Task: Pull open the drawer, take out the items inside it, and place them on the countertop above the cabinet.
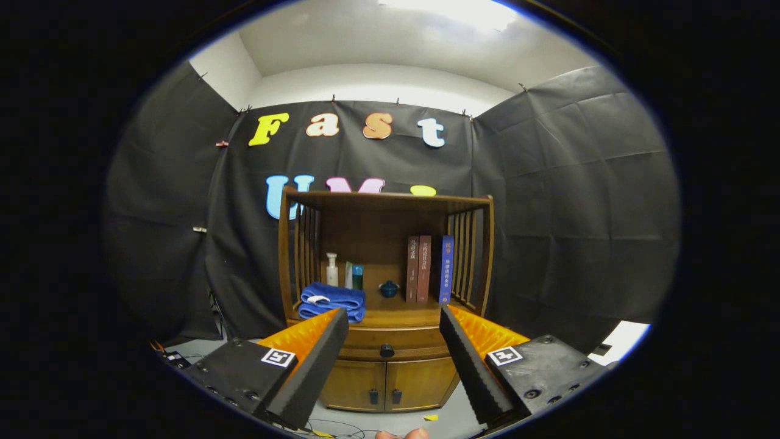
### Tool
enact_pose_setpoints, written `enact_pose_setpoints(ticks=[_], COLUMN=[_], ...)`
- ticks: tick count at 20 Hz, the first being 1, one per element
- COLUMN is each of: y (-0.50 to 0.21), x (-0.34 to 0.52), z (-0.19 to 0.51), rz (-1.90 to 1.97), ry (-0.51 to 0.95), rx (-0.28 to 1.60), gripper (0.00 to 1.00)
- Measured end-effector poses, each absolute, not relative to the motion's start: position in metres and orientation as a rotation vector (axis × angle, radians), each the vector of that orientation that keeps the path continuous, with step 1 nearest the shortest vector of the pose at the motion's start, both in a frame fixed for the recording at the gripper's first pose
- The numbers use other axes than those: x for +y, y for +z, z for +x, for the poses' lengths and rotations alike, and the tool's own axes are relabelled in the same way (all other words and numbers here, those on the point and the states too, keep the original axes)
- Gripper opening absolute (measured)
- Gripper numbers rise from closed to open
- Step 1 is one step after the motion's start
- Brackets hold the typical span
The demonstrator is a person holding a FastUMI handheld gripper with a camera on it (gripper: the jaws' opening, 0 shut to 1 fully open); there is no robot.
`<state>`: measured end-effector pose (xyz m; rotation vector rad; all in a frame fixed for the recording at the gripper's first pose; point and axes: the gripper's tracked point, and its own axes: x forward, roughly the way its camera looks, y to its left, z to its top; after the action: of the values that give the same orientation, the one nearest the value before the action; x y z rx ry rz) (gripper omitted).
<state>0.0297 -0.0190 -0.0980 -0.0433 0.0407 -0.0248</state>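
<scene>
While the gripper (393, 360) is hanging well back from the furniture, its two black ribbed fingers (317, 360) are standing spread wide and grasping nothing, and the brown wooden cabinet (387, 305) is sitting framed in the gap between them. Right in line with that gap I'm watching the shallow wooden drawer (390, 341) just under the countertop, shut flush, with a small dark round knob (387, 350) at its middle; that knob is looking like the only sensible place to take hold. I'm judging it stiff and hard but small and rounded, so the pads may be slipping off unless they are closing squarely on it, and a wooden drawer is likely sliding with some friction, wanting a straight, level pull. What is lying inside is hidden, so I can't say how those items will handle. Below the drawer two cupboard doors (384, 384) are staying closed. Up on the wooden countertop (402, 316), under the slatted shelf frame, things are already crowding in: a folded blue towel (332, 300) to one side, a white pump bottle (331, 269) and a teal bottle (358, 276) behind it, a little dark-teal lidded pot (389, 288) in the centre, and three upright books (429, 268) to the other side. Bare wood is showing mostly at the front centre, which I'd guess is the landing spot.
</scene>
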Motion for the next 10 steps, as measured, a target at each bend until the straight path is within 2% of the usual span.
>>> enact_pose_setpoints(ticks=[10], y=[-0.231], x=[-0.038], z=[0.114], rz=[-0.024], ry=[0.014], rx=[0.034], gripper=[0.98])
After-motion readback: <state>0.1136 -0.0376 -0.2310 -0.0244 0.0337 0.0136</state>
